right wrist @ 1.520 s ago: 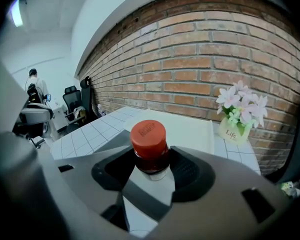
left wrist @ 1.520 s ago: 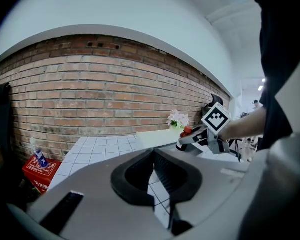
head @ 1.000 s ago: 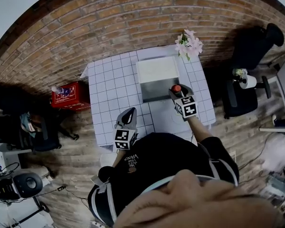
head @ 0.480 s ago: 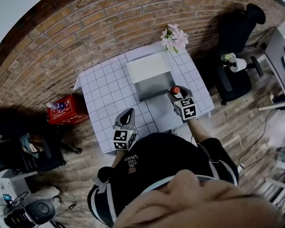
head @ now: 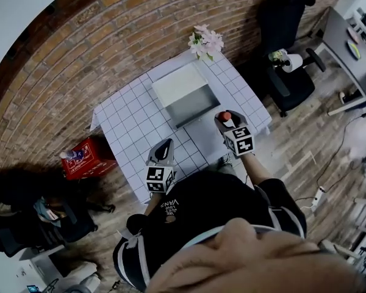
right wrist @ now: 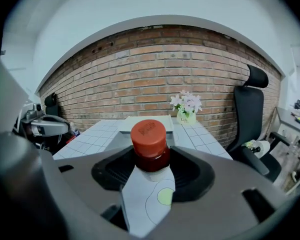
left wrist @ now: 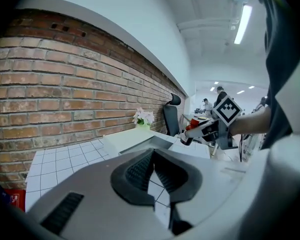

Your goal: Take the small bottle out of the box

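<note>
**Status:** Small red-capped bottle (right wrist: 148, 139) is clamped in the right gripper (right wrist: 149, 160), jaws set wide and pads closed on it just below the cap. Bottle is out of the open white-and-grey box (head: 186, 93), held over the grid-patterned white table (head: 128, 133) just beyond the box's near-right corner. Left gripper (left wrist: 153, 156) is well apart from it, tips together, nothing betw. them.

**Orientation:** Long axis approx. vertical, cap up, base down. The left gripper view suggests a slight lean. Exact angle n/k.

**Risks (judgement):**
- Grip sits high on the bottle w/ most of the body hanging below, so it could pivot or slip through the pads if swung fast.
- Set-down on a leaning base could tip it, since the bottle is narrow and prob. top-heavy.
- Box wall is near, so a backward drift could knock the bottle against it.
</note>
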The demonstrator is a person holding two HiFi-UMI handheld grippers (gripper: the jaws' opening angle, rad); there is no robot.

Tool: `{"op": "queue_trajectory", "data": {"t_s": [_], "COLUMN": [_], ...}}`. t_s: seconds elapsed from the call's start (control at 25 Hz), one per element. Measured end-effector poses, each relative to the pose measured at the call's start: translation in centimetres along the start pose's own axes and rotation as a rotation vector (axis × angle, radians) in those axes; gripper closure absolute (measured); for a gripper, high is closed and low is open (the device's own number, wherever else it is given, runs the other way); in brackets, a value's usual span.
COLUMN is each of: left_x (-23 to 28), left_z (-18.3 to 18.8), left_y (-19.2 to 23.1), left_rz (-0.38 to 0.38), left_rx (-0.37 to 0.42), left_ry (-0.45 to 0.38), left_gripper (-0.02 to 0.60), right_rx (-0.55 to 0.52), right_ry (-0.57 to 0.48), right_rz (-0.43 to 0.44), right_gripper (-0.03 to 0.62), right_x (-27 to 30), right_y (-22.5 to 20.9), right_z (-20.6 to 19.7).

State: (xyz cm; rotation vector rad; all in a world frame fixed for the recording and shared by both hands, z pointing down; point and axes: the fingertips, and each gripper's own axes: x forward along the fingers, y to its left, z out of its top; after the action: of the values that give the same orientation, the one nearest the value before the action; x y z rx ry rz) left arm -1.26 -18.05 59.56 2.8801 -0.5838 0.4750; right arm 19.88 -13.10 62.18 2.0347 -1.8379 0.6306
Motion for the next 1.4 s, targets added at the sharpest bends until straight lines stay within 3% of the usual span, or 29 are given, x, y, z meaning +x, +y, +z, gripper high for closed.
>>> {"op": "queue_trajectory", "data": {"t_s": [0.64,1.4], "left_x": [0.1,-2.1], "left_z": [-0.9,-1.8], "left_y": [-3.3,-8.9], "left_rz": [-0.136,-0.097], "left_rx": [0.034,0.024], "left_ry": [0.008,0.008], "left_gripper": [0.571,0.571], "right_rx": [0.076,0.09], "right_ry": [0.016,0.008], "right_rz": [-0.103,-0.078], "right_gripper": [0.379,0.379], "right_x": [-7.1,-14.6], "right_y": [1.0,1.6], "right_z": [-5.0,-8.8]}}
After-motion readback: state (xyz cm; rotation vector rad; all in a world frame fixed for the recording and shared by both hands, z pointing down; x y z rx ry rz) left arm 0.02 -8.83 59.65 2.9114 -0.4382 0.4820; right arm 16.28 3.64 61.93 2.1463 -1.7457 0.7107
